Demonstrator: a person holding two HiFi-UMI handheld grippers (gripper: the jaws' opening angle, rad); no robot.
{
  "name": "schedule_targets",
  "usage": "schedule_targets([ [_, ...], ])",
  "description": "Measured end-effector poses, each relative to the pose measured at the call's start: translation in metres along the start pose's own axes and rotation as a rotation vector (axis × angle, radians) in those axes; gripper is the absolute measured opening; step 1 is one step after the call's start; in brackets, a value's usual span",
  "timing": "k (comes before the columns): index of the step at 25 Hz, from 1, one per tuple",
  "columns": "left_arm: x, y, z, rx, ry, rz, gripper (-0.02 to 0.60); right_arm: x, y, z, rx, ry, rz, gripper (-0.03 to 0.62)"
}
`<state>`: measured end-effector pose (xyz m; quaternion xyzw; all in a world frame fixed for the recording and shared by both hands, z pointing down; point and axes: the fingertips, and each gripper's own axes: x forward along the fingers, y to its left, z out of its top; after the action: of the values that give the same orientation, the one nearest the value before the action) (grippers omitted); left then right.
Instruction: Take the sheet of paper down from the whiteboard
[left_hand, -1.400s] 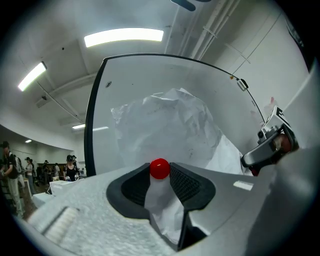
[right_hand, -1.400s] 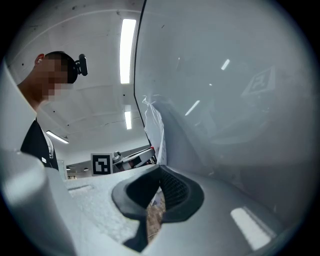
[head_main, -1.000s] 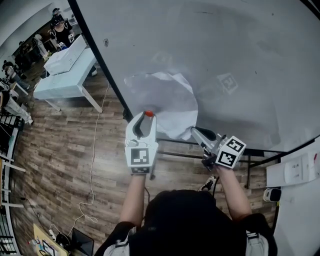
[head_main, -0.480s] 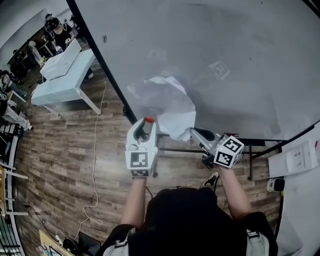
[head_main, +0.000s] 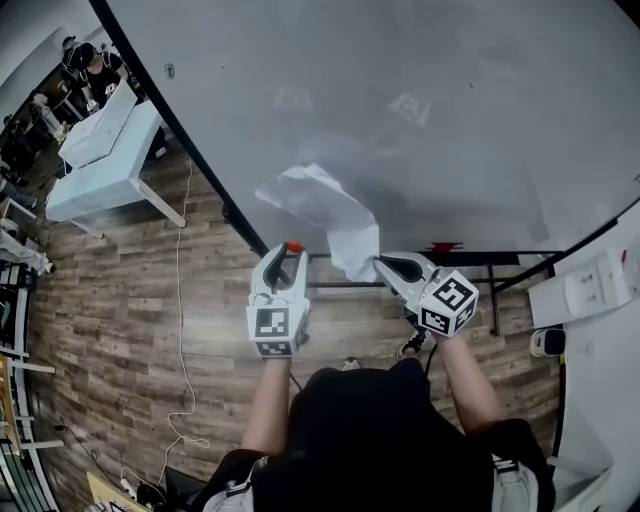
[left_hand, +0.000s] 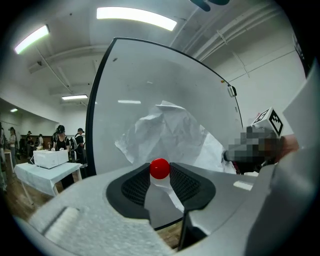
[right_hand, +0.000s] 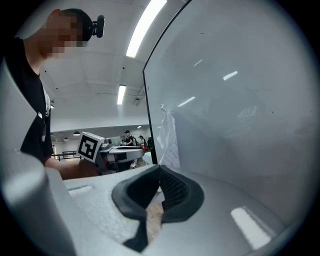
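One crumpled sheet (lower corner) clamped in right hand-held gripper; left hand-held gripper pinches one red ball

White paper, red ball, brown plank floor

The sheet of paper is white and badly crumpled, creased all over. It stands in front of the lower left part of the whiteboard, a big, bare, grey-white panel with a dark frame. The sheet's lower corner is pinched in the right claw, and from there it fans up and to the left. Whether its upper edge touches the board can't be told. Just beside the bottom edge, the left claw grips a small red ball.
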<state>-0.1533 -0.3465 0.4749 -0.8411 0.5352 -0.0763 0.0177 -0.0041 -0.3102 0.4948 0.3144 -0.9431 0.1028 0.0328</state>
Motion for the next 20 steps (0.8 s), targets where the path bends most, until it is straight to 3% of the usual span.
schedule_targets([
  [3, -0.01, -0.005, -0.01, -0.031, 0.01, -0.009, 0.132, -0.006, 0.007, -0.006, -0.025, 0.004, -0.014, 0.003],
  [9, -0.02, -0.016, -0.036, -0.083, 0.046, -0.025, 0.132, -0.014, 0.022, -0.032, -0.213, 0.099, -0.017, 0.003],
  [20, -0.024, -0.014, -0.042, -0.081, 0.056, -0.028, 0.132, -0.012, 0.02, -0.042, -0.226, 0.117, -0.025, 0.005],
])
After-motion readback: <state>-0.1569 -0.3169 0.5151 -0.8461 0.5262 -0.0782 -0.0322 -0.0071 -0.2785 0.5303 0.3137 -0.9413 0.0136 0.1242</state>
